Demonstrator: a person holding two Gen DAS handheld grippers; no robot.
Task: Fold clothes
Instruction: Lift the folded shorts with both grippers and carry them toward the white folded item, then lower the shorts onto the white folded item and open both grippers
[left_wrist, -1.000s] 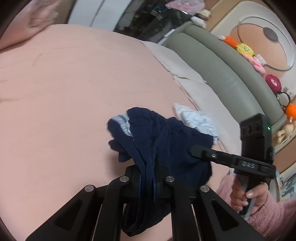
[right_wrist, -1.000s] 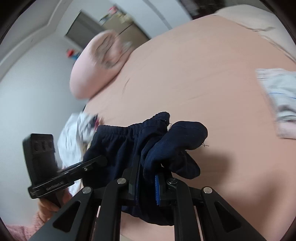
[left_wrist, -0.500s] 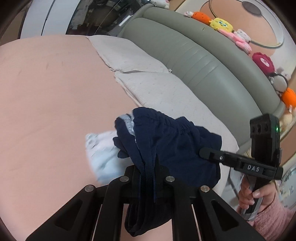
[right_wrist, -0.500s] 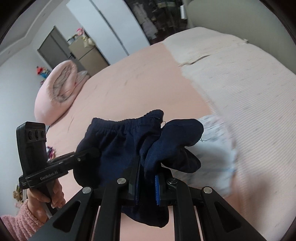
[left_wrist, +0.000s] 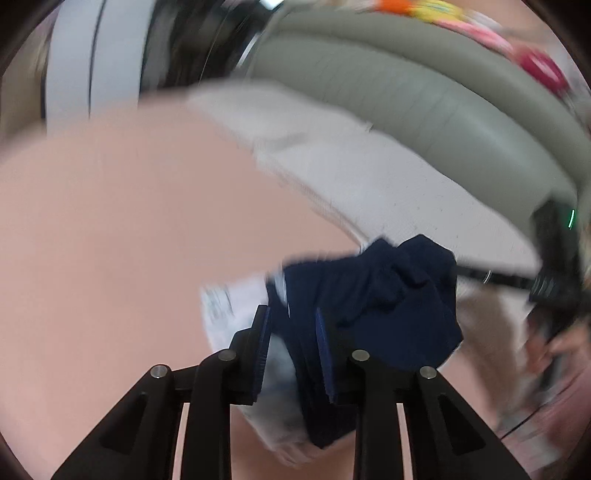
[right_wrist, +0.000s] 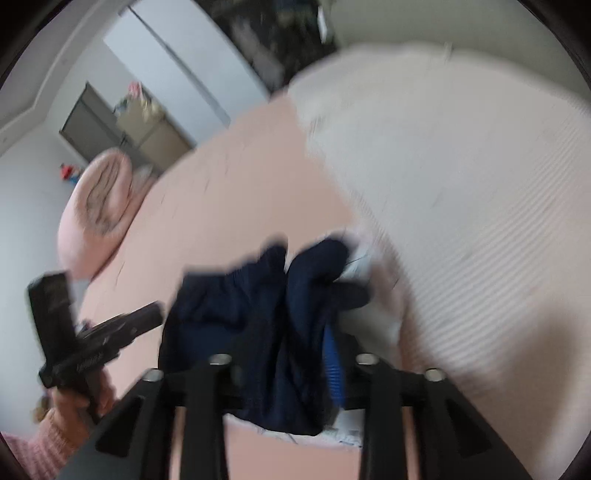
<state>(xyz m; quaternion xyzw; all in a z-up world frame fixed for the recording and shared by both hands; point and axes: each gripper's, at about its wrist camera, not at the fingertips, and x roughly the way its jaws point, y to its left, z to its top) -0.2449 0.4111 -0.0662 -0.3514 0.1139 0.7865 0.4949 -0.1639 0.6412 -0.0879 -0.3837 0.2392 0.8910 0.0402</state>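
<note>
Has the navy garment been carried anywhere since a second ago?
Yes. The navy garment has travelled from over the bare pink sheet toward the grey headboard, now over a pale folded garment. Both claws' jaws have just been opening around it.

No text, label or number is sharp enough to read anywhere.

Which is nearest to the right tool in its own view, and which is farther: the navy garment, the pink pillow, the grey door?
1. Navy garment: between the jaws of the right tool, which have just been opening.
2. Pink pillow: far left, on the pink sheet.
3. Grey door: behind the pillow, upper left.
</note>
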